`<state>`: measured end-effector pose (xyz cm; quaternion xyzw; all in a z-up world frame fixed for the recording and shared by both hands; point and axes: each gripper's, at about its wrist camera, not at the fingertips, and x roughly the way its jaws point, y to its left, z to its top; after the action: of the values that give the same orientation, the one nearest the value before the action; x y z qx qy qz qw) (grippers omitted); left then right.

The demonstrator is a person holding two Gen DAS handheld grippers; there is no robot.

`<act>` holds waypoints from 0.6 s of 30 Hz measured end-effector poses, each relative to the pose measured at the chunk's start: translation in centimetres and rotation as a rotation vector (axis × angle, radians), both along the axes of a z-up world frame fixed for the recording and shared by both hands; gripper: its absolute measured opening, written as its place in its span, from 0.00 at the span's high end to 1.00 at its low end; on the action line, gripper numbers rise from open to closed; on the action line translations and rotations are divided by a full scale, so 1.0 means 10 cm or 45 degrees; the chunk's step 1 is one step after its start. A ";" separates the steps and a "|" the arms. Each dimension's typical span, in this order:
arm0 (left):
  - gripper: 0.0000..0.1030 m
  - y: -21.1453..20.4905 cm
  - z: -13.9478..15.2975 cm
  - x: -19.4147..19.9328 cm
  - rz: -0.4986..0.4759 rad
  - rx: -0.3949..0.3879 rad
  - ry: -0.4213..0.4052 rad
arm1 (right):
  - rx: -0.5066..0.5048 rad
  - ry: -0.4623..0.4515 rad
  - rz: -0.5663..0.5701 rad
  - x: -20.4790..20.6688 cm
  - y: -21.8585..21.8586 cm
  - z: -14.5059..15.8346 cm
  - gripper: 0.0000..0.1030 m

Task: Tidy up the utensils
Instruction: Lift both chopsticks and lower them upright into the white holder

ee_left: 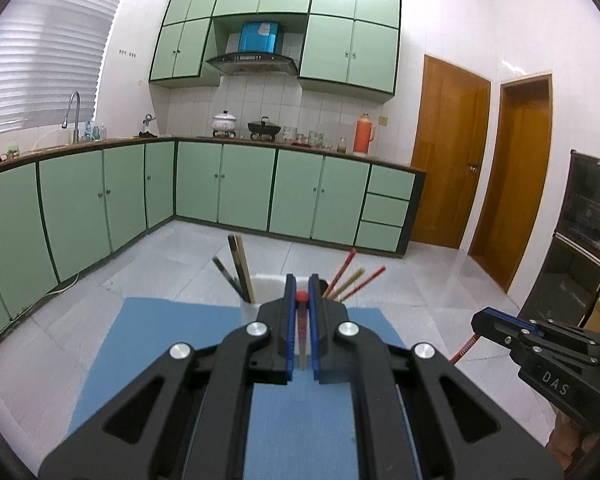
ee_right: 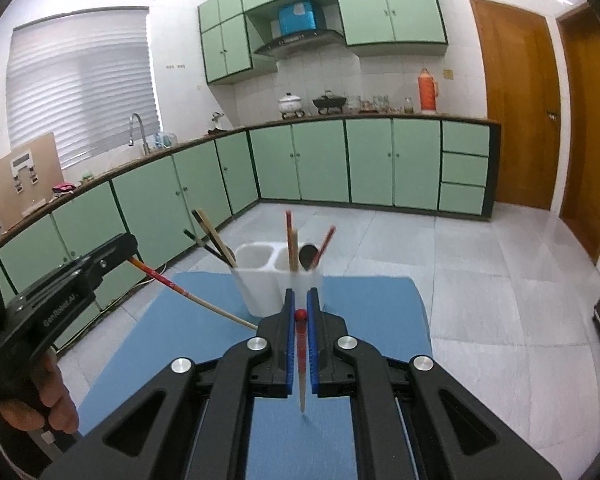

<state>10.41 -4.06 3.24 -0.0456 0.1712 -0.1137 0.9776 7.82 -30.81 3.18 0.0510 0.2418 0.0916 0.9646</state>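
Note:
My left gripper (ee_left: 301,286) is shut on a red-capped chopstick (ee_left: 302,332) that hangs down between its blue pads, above the blue mat (ee_left: 160,340). My right gripper (ee_right: 301,298) is shut on a matching chopstick (ee_right: 301,348), its pale tip pointing down at the mat (ee_right: 380,312). Beyond both stands a white two-compartment holder (ee_right: 256,288). Its left compartment holds dark chopsticks (ee_right: 212,240); the right one holds red chopsticks (ee_right: 290,236) and a dark spoon (ee_right: 309,256). The right wrist view shows the left gripper (ee_right: 128,244) at the left with its chopstick (ee_right: 188,294) slanting toward the holder.
The mat lies on a small table over a pale tiled floor (ee_right: 480,280). Green base cabinets (ee_right: 320,160) line the far walls, with a sink, pots and an orange flask on the counter. Wooden doors (ee_right: 516,100) stand to the right. A dark cabinet (ee_left: 580,232) stands at the right.

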 end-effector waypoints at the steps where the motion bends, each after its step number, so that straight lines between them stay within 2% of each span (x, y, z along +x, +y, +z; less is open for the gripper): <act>1: 0.95 0.00 0.04 0.02 -0.001 -0.002 -0.010 | 0.001 -0.009 0.009 0.03 0.00 0.04 0.94; 7: 0.95 0.05 0.23 0.04 0.000 -0.025 -0.071 | -0.002 -0.077 0.037 0.16 0.03 0.32 0.95; 18: 0.95 0.11 0.72 0.15 0.023 -0.071 -0.225 | -0.042 -0.299 0.030 0.37 -0.02 1.13 0.95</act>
<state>11.93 -3.00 10.40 -0.0642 0.0805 -0.1131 0.9882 11.56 -31.04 14.53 0.0211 0.1292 0.1043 0.9859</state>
